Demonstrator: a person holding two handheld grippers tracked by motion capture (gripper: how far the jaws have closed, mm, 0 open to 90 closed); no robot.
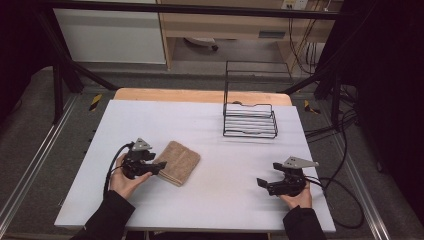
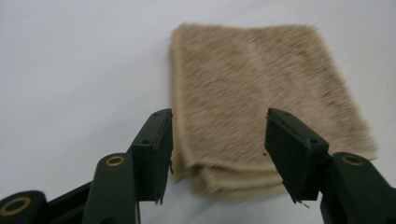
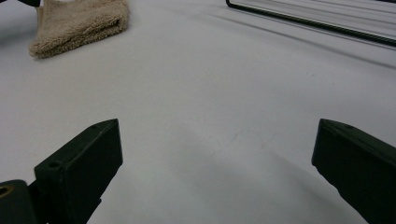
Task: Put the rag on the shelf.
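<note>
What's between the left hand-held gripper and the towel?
Nothing visible. The left hand-held gripper stands open right at the near edge of the folded towel, with only bare white table around it.

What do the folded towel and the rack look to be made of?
Folded towel: looks like terry cloth, tan, matte; fuzzy looped pile and soft stacked edges in the left gripper view. Rack: probably thin metal wire with a black coating; slim straight rods that hold an open frame, though coated plastic cannot be ruled out.

sleeves: black | tool (image 1: 159, 166): black, brass screws, grey plate, black cable
</note>
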